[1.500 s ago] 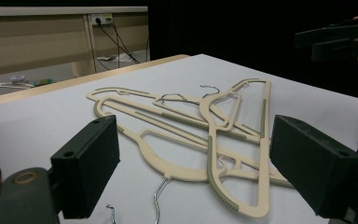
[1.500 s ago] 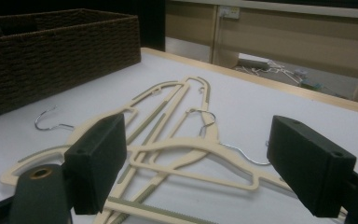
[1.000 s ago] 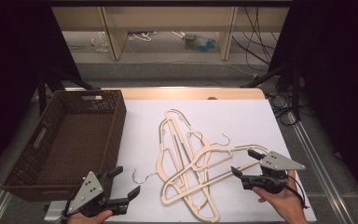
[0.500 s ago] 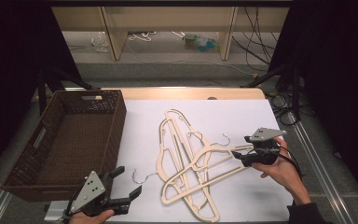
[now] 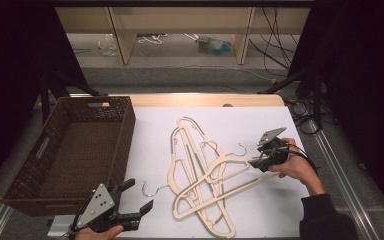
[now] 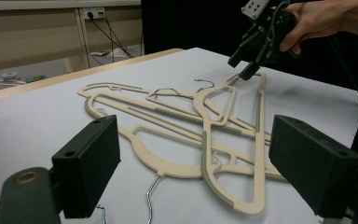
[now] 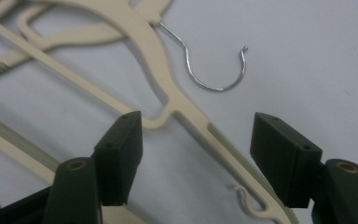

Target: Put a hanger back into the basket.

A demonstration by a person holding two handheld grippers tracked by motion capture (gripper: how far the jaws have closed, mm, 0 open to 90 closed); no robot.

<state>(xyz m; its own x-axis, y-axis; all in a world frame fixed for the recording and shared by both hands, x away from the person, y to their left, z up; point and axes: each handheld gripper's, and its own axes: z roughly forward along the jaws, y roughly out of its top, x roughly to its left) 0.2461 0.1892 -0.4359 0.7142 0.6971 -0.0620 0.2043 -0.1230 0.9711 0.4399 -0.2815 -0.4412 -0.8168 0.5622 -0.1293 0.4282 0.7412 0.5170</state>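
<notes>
Several cream plastic hangers (image 5: 205, 170) with wire hooks lie tangled on the white table cover. My right gripper (image 5: 256, 164) is open and tilted down at the right end of the pile. In the right gripper view its jaws straddle a hanger arm (image 7: 186, 112) just below that hanger's wire hook (image 7: 214, 74); I cannot tell whether they touch it. My left gripper (image 5: 140, 194) is open and holds nothing at the near left edge. It faces the pile (image 6: 205, 121), with a loose wire hook (image 5: 152, 189) just ahead of it. The right gripper (image 6: 244, 65) also appears in the left gripper view.
A dark brown wicker basket (image 5: 125, 135) stands at the left of the table, beside the hangers. The white cover (image 5: 260, 120) is bare at the back right. Beyond the wooden far edge (image 5: 205, 100) are shelf legs and cables on the floor.
The right gripper has moved away from the near edge and inward to the pile's right end, and now sits over a hanger arm. The left gripper has barely shifted.
</notes>
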